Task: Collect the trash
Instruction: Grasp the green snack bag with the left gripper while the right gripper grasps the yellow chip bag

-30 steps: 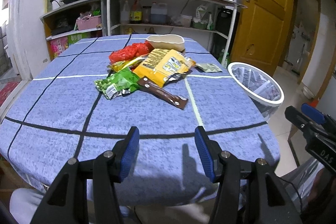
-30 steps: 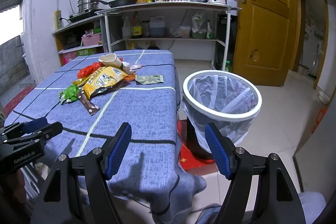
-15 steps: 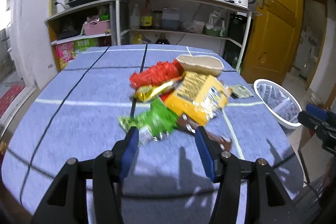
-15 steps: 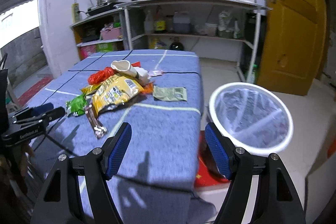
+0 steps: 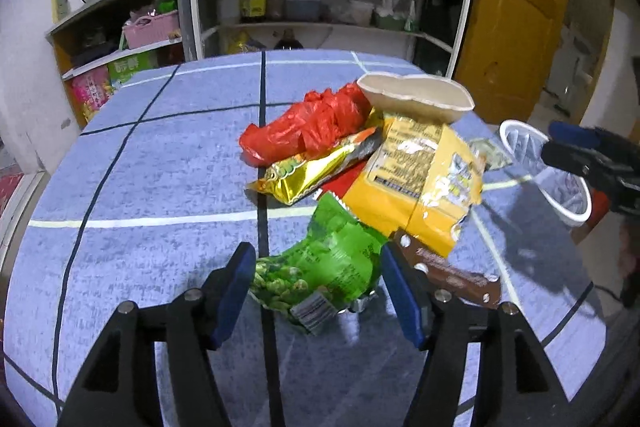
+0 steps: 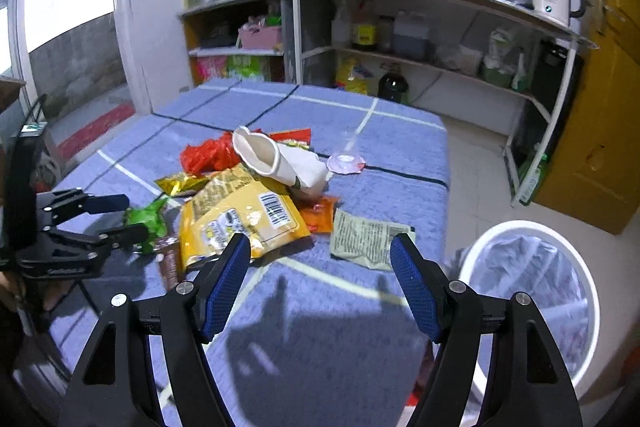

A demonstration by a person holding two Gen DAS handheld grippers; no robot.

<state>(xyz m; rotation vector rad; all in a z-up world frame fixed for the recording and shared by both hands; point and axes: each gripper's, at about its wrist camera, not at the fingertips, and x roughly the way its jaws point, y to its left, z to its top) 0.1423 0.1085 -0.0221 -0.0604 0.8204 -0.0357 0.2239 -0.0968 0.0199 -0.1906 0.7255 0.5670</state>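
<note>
Moved: my left gripper [image 5: 318, 281] has come forward from the table's near edge; its spread jaws now flank the green wrapper [image 5: 324, 263], unclenched.
Right gripper [image 6: 320, 273]: released, over the blue tablecloth [image 6: 348, 339] short of the pale sachet [image 6: 366, 237].
Trash: I see it piled mid-table around the yellow bag [image 5: 420, 179].
Bin [image 6: 528, 301]: beside the table, on the floor.

Your trash sits heaped beside the yellow bag [image 5: 416, 183]: a crumpled green wrapper [image 5: 324, 263] at its near corner, a brown bar wrapper [image 5: 452, 273] touching it, red plastic [image 5: 304, 127] and a tipped paper bowl [image 5: 416, 97] behind it.
</note>
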